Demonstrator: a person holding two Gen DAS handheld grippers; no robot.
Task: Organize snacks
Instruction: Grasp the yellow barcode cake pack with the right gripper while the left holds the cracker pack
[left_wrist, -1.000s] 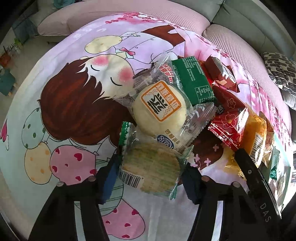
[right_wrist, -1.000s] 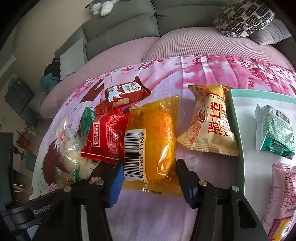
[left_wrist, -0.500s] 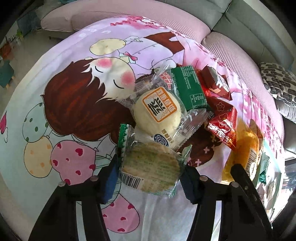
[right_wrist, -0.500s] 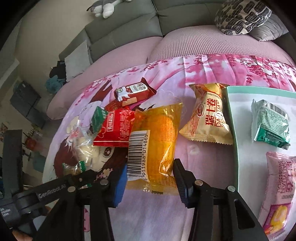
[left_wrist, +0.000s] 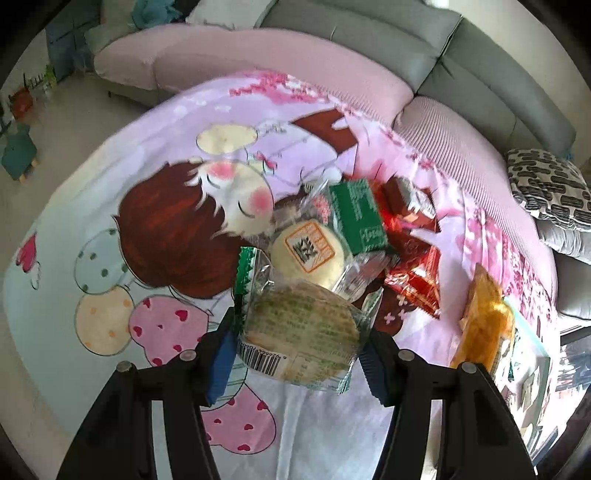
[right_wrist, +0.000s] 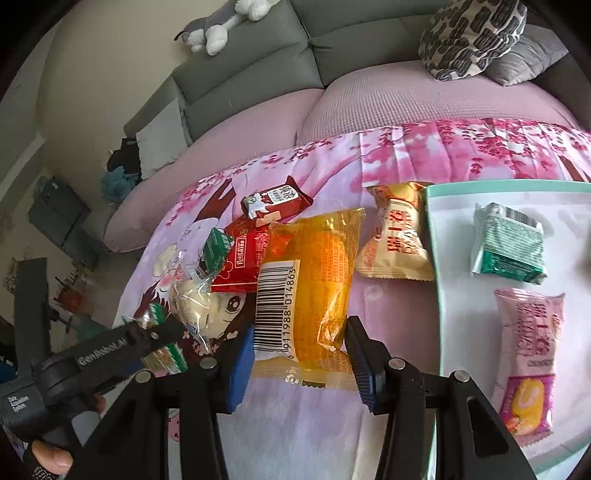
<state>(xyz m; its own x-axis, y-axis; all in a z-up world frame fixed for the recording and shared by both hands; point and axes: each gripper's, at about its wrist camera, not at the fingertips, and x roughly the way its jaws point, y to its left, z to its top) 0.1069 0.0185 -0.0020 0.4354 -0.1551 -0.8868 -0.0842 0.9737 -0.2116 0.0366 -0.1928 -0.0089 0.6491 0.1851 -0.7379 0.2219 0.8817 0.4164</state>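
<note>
My left gripper (left_wrist: 299, 345) is shut on a round pale pastry in a clear, green-edged wrapper (left_wrist: 299, 328), lifted a little above the cartoon cloth (left_wrist: 155, 229). In the right wrist view, my right gripper (right_wrist: 301, 360) is shut on the near end of an orange packet with a barcode (right_wrist: 310, 280), its far end hanging toward the cloth. A mint-rimmed white tray (right_wrist: 432, 258) lies just to the right and holds a green packet (right_wrist: 509, 243) and a pink packet (right_wrist: 528, 350). The left gripper's body (right_wrist: 110, 350) shows at lower left, with a hand on it.
Loose on the cloth lie a white bun packet (left_wrist: 306, 254), a green box (left_wrist: 358, 214), a red packet (right_wrist: 243, 262), a brown-red packet (right_wrist: 277, 201) and a beige packet (right_wrist: 397, 236). Behind stand a grey and pink sofa (right_wrist: 258, 92), a patterned cushion (right_wrist: 469, 37) and a plush toy (right_wrist: 221, 26).
Both grippers have risen with their packets. The right jaws narrowed on the orange packet, and its near end came off the cloth. The round pastry now hangs higher over the bun packet.
</note>
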